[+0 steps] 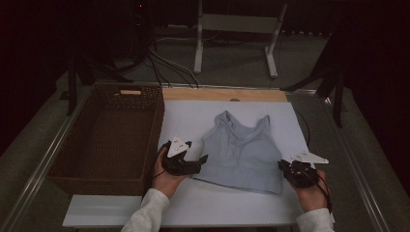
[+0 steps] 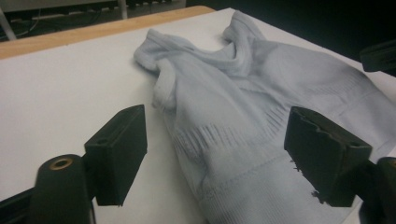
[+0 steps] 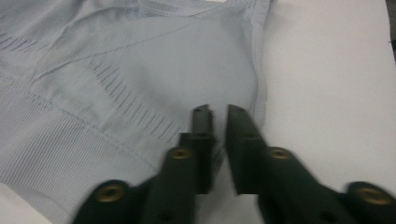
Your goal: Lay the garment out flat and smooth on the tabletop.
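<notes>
Nearest the person, the right gripper [image 1: 290,169] sits at the five o'clock corner of the pale grey crop top [image 1: 241,150], its jaws nearly together with only a slim gap (in the right gripper view the side seam runs right at their tips, and I cannot tell whether any cloth is caught in that gap). If nothing is pinched there, a lift would likely leave this corner flat on the counter [image 1: 193,121] and the fold would go lopsided. The left gripper [image 1: 196,162] hovers at the eight o'clock edge with its jaws well apart, straddling the ribbed hem without pressing it; closing too high could grab a single layer, and closing too low could scrape the white sheet and drag the whole garment sideways. The top itself lies spread flat at the middle of the counter, straps toward twelve o'clock. Farther off at nine to ten o'clock stands the wicker basket [image 1: 145,104], whose near wall might snag a trailing strap.
</notes>
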Available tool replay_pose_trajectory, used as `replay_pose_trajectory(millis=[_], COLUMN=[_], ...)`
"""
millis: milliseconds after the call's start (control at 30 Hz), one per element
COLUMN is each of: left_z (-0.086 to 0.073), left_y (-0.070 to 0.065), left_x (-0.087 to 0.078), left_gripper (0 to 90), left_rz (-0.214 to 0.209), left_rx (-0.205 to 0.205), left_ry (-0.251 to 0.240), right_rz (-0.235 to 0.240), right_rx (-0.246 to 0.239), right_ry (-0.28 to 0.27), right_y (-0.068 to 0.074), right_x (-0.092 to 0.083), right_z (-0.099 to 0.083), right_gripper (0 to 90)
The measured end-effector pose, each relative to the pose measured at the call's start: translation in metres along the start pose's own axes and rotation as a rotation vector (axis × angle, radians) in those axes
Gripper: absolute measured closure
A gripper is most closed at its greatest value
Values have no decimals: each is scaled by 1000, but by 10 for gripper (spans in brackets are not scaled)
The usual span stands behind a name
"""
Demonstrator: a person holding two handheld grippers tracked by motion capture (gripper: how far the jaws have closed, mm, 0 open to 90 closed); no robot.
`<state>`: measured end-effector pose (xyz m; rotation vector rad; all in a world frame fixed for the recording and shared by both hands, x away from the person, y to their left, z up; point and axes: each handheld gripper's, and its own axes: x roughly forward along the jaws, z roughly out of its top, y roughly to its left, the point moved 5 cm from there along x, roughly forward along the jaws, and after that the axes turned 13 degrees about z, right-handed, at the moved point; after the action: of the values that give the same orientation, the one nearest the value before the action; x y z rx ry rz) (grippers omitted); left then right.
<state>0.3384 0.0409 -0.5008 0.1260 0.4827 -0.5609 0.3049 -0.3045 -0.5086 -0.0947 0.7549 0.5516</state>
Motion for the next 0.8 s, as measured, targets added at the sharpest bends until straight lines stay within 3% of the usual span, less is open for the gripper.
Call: replay_pose_trajectory(millis=[167, 400, 533, 800], left_z=[-4, -9, -11, -16], left_y=[-3, -7, -7, -9], left_x=[5, 10, 12, 18], left_gripper=[286, 335, 350, 363], left_rz=[-13, -17, -17, -20], left_rx=[3, 20, 18, 14], left_ry=[16, 51, 59, 90], right_rz=[-9, -31, -37, -34], right_rx=[10, 19, 15, 21], right_ry=[-26, -63, -74, -85], right_y=[0, -1, 1, 1], right_x=[0, -2, -1, -2], right_z=[2, 4, 5, 6], right_gripper=[545, 309, 231, 205])
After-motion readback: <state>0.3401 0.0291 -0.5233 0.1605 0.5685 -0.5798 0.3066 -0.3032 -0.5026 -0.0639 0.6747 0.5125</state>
